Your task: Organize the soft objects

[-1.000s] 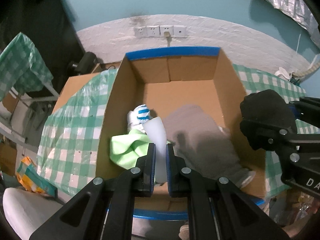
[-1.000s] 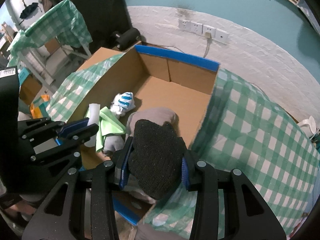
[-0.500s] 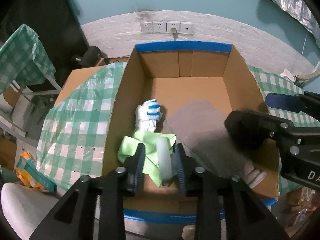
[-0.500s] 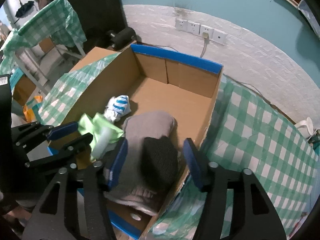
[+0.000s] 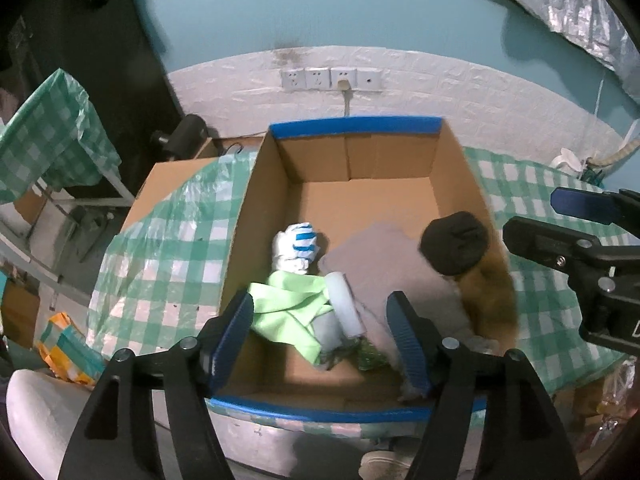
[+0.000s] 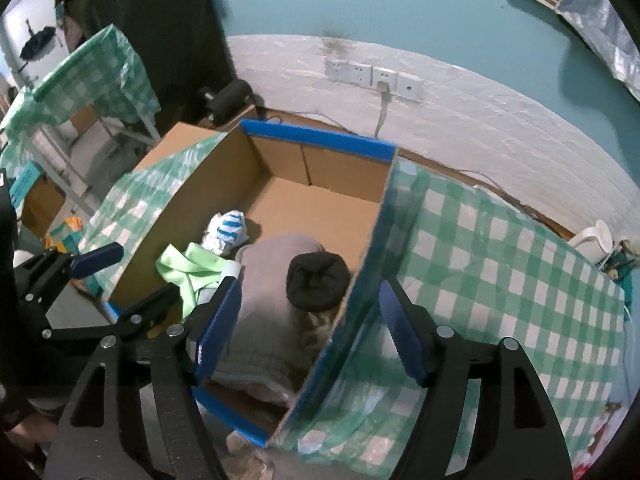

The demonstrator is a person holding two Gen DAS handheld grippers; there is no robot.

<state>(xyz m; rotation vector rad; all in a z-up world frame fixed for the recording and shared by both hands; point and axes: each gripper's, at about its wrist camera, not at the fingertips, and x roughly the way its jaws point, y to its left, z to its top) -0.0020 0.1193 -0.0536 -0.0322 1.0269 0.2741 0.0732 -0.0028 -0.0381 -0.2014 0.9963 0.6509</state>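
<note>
Both drops look done. The left gripper (image 5: pixel 320 334) is opening, empty, with the white roll (image 5: pixel 346 306) lying loose below it in the box (image 5: pixel 356 130). The right gripper (image 6: pixel 310 330), also opening, has the black hat (image 6: pixel 318 280) free ahead on the grey cloth (image 6: pixel 264 304). Green cloth (image 5: pixel 286 306) and striped socks (image 5: pixel 296 246) lie beyond. Next comes withdrawing to fetch more.

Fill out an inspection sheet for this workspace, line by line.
Surface: green checked cloth on the table, around an open box edged with blue tape.
Job's things: in the box, black hat on a grey garment; green cloth, white roll, striped bundle.
Clutter: white jug at the table's far edge.
Grippers: left claw and right claw opening, nothing between the pads.
Cables: one plug and cord at the sockets.
Surroundings: teal wall, second checked table.
</note>
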